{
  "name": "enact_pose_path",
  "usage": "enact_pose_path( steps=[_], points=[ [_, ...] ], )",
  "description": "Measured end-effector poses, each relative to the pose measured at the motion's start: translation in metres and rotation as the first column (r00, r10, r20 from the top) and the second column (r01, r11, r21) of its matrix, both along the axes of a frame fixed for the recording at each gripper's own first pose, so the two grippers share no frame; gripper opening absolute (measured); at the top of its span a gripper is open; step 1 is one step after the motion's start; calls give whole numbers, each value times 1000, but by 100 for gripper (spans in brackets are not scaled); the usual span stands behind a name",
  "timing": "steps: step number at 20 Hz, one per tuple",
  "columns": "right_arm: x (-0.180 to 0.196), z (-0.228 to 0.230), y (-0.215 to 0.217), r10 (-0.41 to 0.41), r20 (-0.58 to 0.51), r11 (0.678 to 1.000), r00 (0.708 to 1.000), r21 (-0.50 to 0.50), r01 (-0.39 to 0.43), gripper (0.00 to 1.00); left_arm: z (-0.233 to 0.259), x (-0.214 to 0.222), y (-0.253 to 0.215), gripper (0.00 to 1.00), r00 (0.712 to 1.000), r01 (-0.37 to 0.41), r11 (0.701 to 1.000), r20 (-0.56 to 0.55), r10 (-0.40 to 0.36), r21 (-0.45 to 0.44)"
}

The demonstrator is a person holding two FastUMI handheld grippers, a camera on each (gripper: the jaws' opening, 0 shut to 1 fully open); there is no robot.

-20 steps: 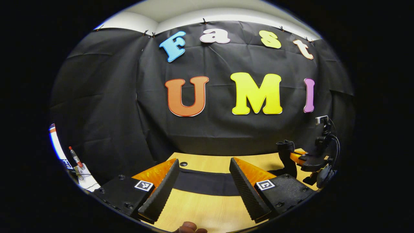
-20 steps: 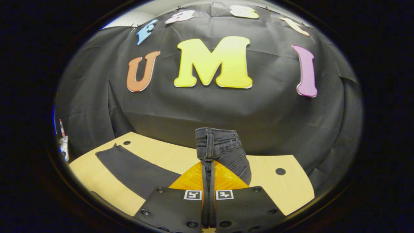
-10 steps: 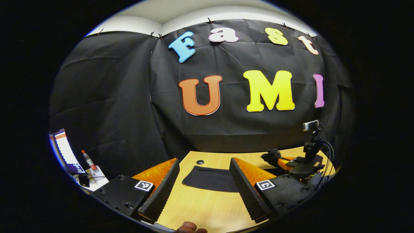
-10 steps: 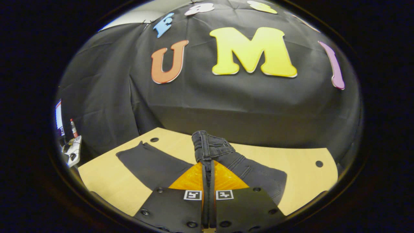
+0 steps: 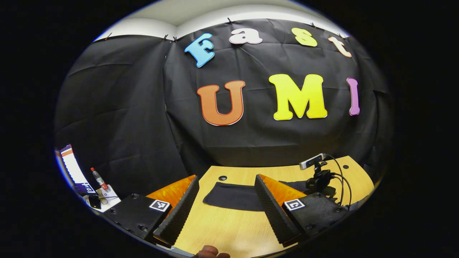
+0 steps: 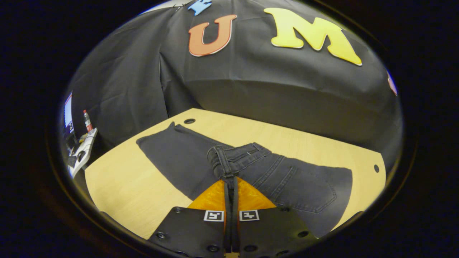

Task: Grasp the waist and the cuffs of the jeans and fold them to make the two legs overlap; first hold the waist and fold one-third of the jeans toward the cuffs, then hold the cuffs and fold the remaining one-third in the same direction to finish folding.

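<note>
Left gripper point(image 5: 226, 211): jaws stand wide apart and hold nothing. It hangs low over the counter point(image 5: 229, 229), with the cuff end of the jeans point(image 5: 233, 196) lying flat just ahead, seen between the two jaws and apart from them. A fingertip point(image 5: 211, 252) shows at the bottom edge, below the jaws. Off to the far left of these jaws, beyond the counter, stand a bottle point(image 5: 97, 177) and some small clutter.

Right gripper point(image 6: 231, 186): jaws are closed on the waist point(image 6: 229, 159) of the jeans, with a pinch of waistband rising ahead of the tips. The seat and pocket panel spreads to the right of these jaws on the counter point(image 6: 118, 193); the leg runs away to their left, flat, towards the far corner.

Judgement: the waist fold towards the cuffs appears to be in hand, not yet laid down.

Risks:
- The pinch takes a narrow bite at one spot of the waistband. Heavy denim could slide out of it under drag.
- Held at a single point, the waist may swing or skew, so the fold could land crooked and the legs cease to overlap.
- The unheld leg may be dragged along the smooth counter, bunching instead of folding.
- The idle left gripper, just short of the cuffs, could foul the incoming fold.
</note>
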State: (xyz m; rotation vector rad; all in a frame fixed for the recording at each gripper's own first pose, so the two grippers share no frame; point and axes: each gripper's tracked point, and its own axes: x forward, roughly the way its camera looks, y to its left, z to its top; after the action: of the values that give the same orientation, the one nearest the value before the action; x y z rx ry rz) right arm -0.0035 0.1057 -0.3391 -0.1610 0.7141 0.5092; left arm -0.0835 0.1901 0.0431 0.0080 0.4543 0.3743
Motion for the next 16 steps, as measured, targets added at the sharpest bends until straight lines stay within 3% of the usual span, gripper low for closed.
enact_pose_path(
  steps=[8, 11, 12, 13, 15, 16],
  points=[
    [-7, -21, 2, 47, -42, 997, 998, -60, -49, 2, -11, 6, 4, 99, 1000, 8, 999, 12, -7, -40],
    [-13, -25, 4, 99, -67, 991, 993, -79, -104, 7, -23, 9, 9, 99, 1000, -1, 997, 30, 3, -79],
    [-13, -23, 4, 108, -66, 990, 992, -81, -113, 22, -28, 9, 11, 100, 999, -5, 995, 32, 8, -96],
    [-14, -22, 5, 120, -69, 989, 990, -82, -125, 22, -31, 10, 13, 100, 999, -4, 994, 40, 8, -110],
    [-18, -12, 11, 149, -66, 986, 987, -59, -153, 31, -37, 12, 23, 99, 999, -19, 993, 46, 25, -115],
    [-16, -8, 16, 154, -53, 987, 987, -47, -157, 52, -41, 12, 28, 99, 998, -27, 992, 47, 33, -123]
  ],
)
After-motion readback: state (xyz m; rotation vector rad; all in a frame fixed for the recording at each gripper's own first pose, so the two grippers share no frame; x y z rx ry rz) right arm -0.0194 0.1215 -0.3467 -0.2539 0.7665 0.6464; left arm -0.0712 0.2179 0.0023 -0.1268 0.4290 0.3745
